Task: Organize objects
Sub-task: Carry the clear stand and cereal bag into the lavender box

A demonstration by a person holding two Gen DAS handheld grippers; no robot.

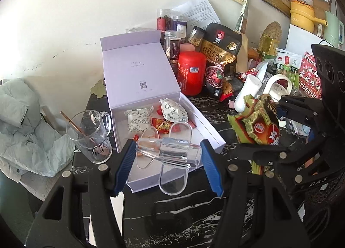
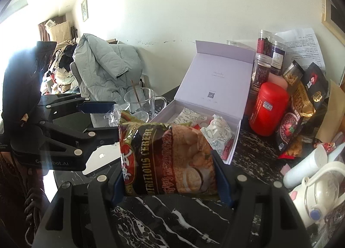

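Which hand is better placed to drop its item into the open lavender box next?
Left, probably. The left gripper holds its clear plastic piece right over the box; the right gripper's cereal packet hangs beside it.

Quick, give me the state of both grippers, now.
Left gripper: shut on the clear plastic piece, held above the open box.
Right gripper: shut on the cereal packet, lifted off the table.

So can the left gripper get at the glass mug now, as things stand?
Probably not yet. The left gripper is shut on a clear plastic piece, so its jaws are occupied. The path to the mug itself looks free; it stands beside the box, uncovered.
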